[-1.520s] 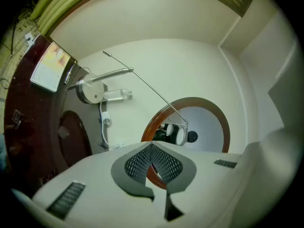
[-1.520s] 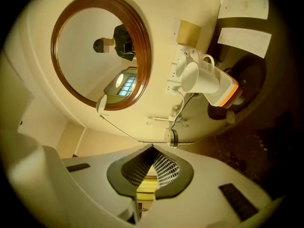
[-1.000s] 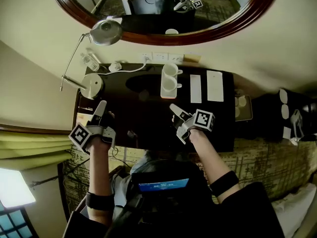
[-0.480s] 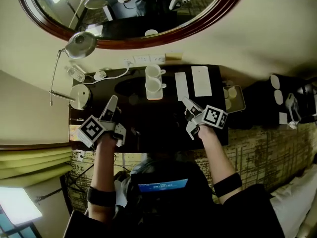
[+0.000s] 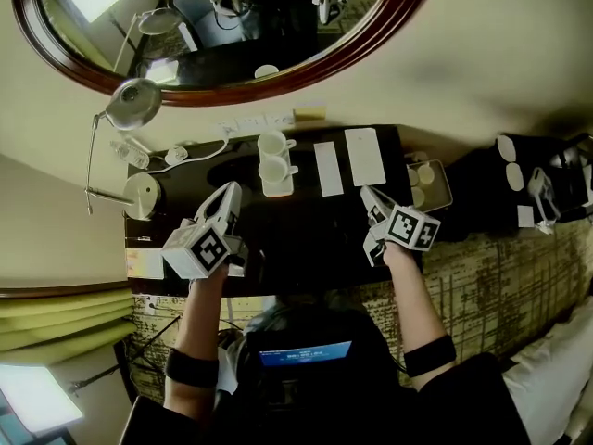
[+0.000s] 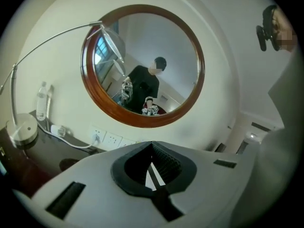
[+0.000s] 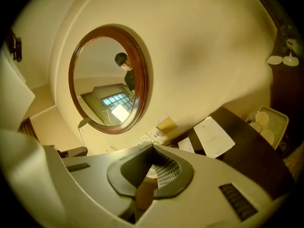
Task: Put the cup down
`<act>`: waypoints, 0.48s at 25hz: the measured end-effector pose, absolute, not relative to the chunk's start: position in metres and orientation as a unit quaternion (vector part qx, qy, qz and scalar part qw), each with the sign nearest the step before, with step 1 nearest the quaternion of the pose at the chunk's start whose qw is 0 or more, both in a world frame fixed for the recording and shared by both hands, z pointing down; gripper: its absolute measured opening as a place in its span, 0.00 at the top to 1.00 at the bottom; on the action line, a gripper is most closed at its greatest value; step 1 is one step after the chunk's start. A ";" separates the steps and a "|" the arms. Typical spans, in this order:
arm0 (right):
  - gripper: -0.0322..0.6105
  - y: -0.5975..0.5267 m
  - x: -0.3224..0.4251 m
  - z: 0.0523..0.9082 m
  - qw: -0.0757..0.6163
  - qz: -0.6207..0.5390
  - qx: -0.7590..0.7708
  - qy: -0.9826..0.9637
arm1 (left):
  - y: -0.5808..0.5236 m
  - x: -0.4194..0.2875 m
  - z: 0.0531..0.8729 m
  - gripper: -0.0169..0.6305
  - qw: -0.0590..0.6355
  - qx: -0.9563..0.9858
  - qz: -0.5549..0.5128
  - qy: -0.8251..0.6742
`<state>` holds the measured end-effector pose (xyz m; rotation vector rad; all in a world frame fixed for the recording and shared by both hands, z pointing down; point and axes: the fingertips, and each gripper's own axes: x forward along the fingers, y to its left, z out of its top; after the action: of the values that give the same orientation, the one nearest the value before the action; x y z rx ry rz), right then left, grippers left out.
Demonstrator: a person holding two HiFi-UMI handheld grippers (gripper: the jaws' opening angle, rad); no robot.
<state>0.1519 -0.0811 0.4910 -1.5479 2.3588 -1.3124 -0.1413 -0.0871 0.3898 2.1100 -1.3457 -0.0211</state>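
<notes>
left claw [image 5: 230, 193], right claw [image 5: 369, 195] – white, marker cubes [image 5: 200, 251] | black wristbands [image 5: 190, 367]

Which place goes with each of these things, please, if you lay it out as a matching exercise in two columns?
Things:
1. white cups
2. desk lamp
3. mirror
4. small tray

Places, as the head view shows them:
A. on the wall above the desk
B. at the desk's right end
C. at the desk's left end
D. at the back of the desk, near its middle

Pairs: 1-D, 2-C, 3-A, 4-B
</notes>
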 end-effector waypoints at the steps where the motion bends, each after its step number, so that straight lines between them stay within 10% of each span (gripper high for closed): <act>1: 0.94 -0.082 0.156 0.490 0.004 -0.409 -0.506 0.759 | -0.088 -0.138 0.391 0.97 0.299 0.806 0.005 -0.510; 12: 0.94 -0.085 0.159 0.472 -0.216 -0.168 -0.565 0.778 | -0.086 -0.142 0.429 0.97 0.149 0.798 0.168 -0.559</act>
<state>0.1592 -0.0850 0.4722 -2.0718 2.8509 -0.6148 -0.1420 -0.0861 0.4286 2.2940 -1.6074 0.4839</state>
